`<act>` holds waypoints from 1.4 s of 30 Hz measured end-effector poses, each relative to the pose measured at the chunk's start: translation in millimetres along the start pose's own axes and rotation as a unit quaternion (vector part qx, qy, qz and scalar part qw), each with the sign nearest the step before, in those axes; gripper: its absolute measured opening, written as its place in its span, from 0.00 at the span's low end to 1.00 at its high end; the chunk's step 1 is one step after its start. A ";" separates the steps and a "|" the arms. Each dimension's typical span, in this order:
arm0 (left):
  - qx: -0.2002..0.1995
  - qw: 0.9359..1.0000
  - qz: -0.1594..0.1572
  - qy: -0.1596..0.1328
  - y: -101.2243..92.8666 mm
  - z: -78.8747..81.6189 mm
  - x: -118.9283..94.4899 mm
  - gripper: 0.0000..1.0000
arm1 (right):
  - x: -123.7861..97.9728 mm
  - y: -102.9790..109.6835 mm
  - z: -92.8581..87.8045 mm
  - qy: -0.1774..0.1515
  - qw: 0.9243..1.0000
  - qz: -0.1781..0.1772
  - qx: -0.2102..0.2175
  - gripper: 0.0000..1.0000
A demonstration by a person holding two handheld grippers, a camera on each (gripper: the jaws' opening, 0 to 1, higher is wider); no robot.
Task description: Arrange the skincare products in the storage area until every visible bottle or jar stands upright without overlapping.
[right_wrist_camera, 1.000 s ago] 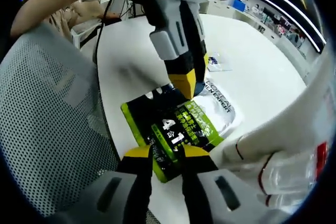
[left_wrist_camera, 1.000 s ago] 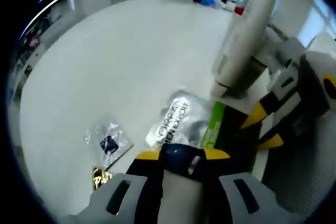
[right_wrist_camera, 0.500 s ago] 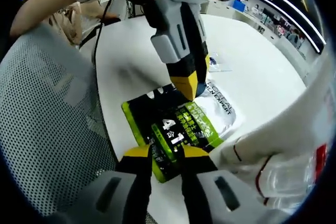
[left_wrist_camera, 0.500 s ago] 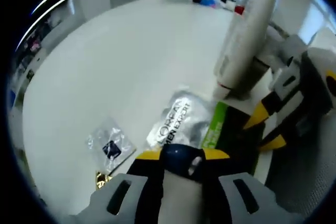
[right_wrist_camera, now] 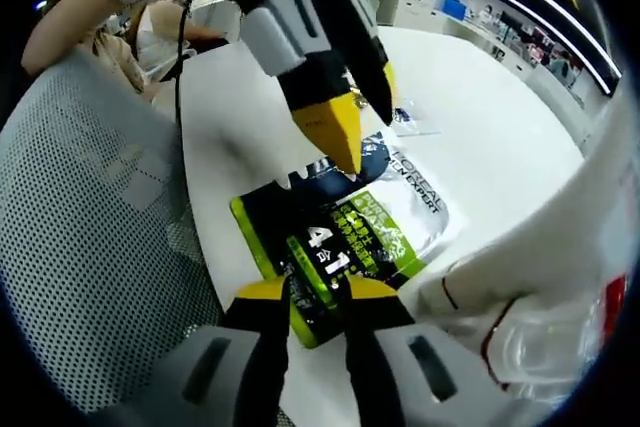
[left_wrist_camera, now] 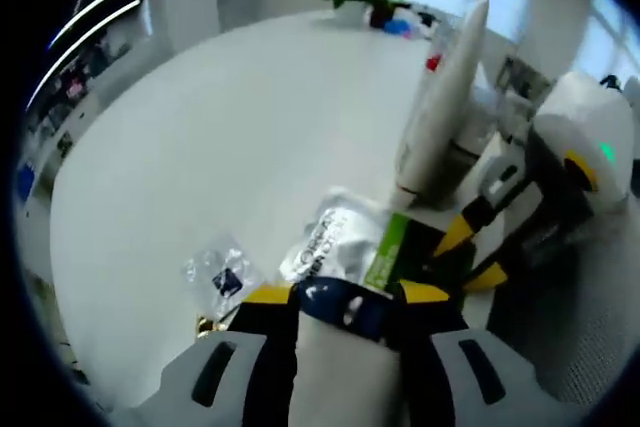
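Over on the white tabletop, the left tongs are pinching a dark blue cap on a pale bottle, held above a clear L'Oréal sachet. Meanwhile the right tongs are clamped on the edge of a black-and-green packet lying flat beside that sachet. A tall white tube stands upright nearby.

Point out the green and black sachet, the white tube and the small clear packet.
green and black sachet (right_wrist_camera: 335, 242), right gripper view, printed front
white tube (left_wrist_camera: 437, 112), left gripper view, mid body
small clear packet (left_wrist_camera: 222, 275), left gripper view, centre
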State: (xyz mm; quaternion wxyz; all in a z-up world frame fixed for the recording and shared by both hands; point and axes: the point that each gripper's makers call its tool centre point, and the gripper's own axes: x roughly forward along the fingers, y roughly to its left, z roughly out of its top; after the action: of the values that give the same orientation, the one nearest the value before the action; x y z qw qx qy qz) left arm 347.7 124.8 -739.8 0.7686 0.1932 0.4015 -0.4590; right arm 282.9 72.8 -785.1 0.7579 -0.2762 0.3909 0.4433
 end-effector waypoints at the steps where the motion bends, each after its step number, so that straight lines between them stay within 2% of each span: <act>1: 0.000 1.000 0.003 -0.002 -0.6 -0.7 -3.2 0.37 | -0.1 0.0 -0.1 0.000 1.000 0.000 -0.001 0.22; 7: -0.006 1.000 0.016 -0.022 -7.0 -7.8 -25.6 0.40 | -0.4 -0.6 0.1 -0.005 1.000 0.002 0.000 0.22; 9: -0.018 0.999 0.016 -0.040 -11.4 -8.5 -34.1 0.42 | -0.4 -0.7 0.2 -0.006 1.000 0.003 0.001 0.22; 13: -0.020 0.998 0.019 -0.058 -17.8 -14.1 -47.7 0.43 | -0.3 -0.7 0.5 -0.008 1.000 0.003 0.002 0.22; 17: -0.020 0.997 0.034 -0.072 -17.1 -16.5 -57.1 0.47 | -0.5 -0.5 0.7 -0.011 1.000 0.003 -0.001 0.22; 23: -0.049 0.990 0.044 -0.121 -17.2 -12.7 -76.1 0.55 | -0.5 -0.7 0.8 -0.013 1.000 0.004 0.002 0.22; 29: -0.070 0.985 0.067 -0.141 -17.1 -18.3 -90.6 0.57 | -4.3 1.5 1.9 -0.004 1.000 0.000 -0.020 0.25; 33: -0.090 0.982 0.062 -0.153 -18.6 -25.2 -94.3 0.63 | -3.6 6.8 4.1 -0.008 1.000 0.009 -0.023 0.26; 34: -0.092 0.982 0.064 -0.150 -18.8 -26.1 -94.1 0.63 | -3.4 8.6 5.2 -0.005 0.999 0.013 -0.036 0.27; 37: -0.077 0.984 0.073 -0.141 -20.3 -28.7 -98.0 0.65 | -10.2 7.6 14.4 -0.023 0.999 0.005 -0.038 0.27; 42: -0.093 0.977 0.088 -0.168 -15.7 -28.0 -115.3 0.67 | -26.6 8.6 28.6 -0.047 0.998 -0.003 -0.038 0.28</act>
State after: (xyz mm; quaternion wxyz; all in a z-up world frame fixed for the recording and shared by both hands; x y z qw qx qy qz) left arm 292.4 198.9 -664.0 0.8771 0.0760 0.2893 -0.3759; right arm 277.2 86.4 -748.0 0.7658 -0.2847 0.3370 0.4679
